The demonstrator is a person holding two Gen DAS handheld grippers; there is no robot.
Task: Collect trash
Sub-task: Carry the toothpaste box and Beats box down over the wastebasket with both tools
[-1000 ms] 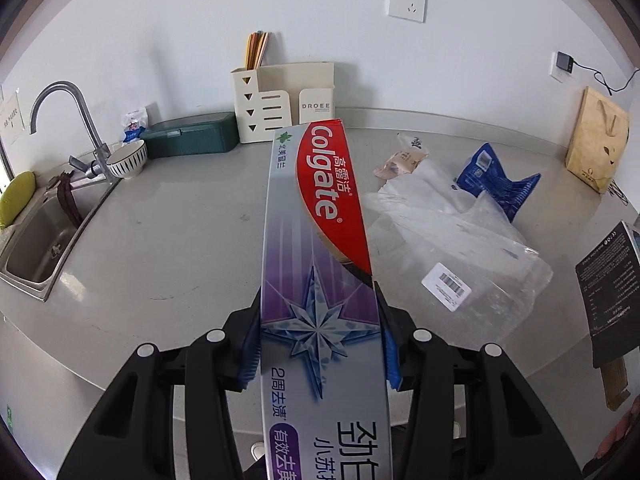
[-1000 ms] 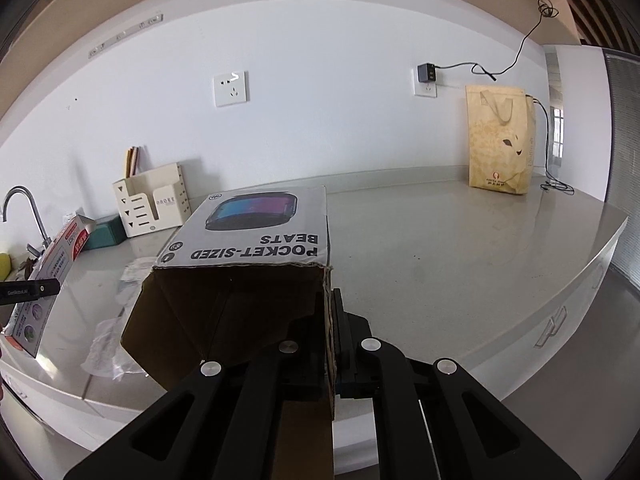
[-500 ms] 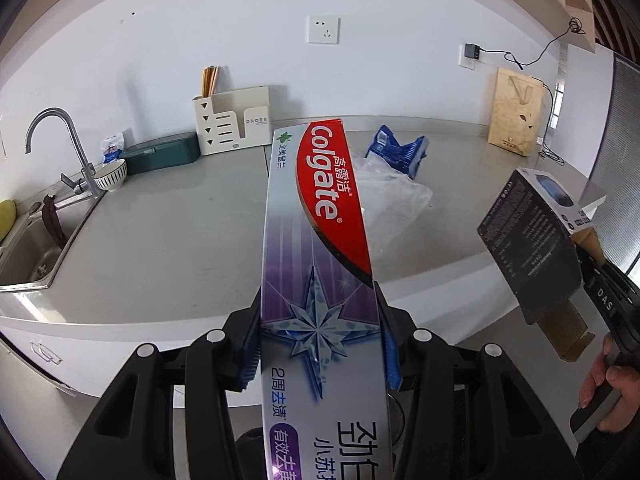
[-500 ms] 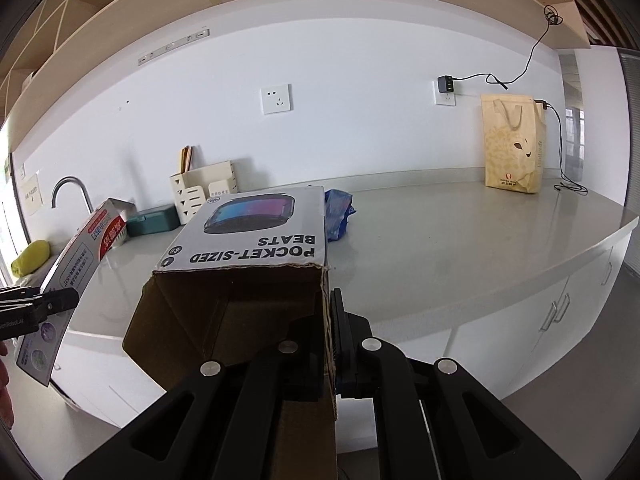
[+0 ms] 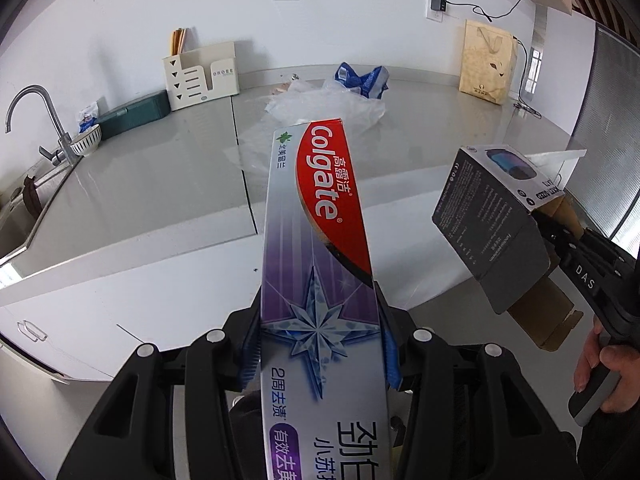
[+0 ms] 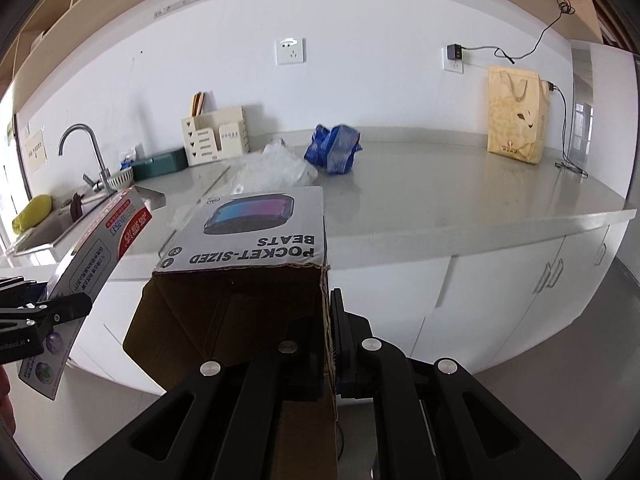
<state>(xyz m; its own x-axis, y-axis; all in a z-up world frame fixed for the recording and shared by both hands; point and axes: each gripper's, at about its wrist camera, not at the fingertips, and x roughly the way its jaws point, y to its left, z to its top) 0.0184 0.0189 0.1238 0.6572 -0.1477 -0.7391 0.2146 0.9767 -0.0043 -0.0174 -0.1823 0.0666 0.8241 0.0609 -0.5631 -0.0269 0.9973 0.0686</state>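
Note:
My left gripper (image 5: pixel 318 344) is shut on a long Colgate toothpaste box (image 5: pixel 320 240), held out in front of the counter; the box also shows at the left of the right wrist view (image 6: pixel 92 264). My right gripper (image 6: pixel 330 336) is shut on one wall of an open black speaker box (image 6: pixel 248 236) marked "POCKET-SIZED BEATS", which also shows in the left wrist view (image 5: pixel 492 224). On the counter lie a crumpled clear plastic bag (image 5: pixel 320 112), a blue wrapper (image 5: pixel 362 80) and a small pinkish wrapper (image 5: pixel 282 89) behind the bag.
The grey counter (image 5: pixel 160 184) has a sink and tap (image 5: pixel 36 120) at left, a striped bowl (image 5: pixel 86 145), a green case (image 5: pixel 132 114), a cream organiser (image 5: pixel 200 76) and a yellow paper bag (image 5: pixel 486 62) at right. White cabinets (image 6: pixel 520 288) stand below.
Both grippers have drawn back from the counter with their boxes, so the counter looks farther off. The two boxes have come closer together.

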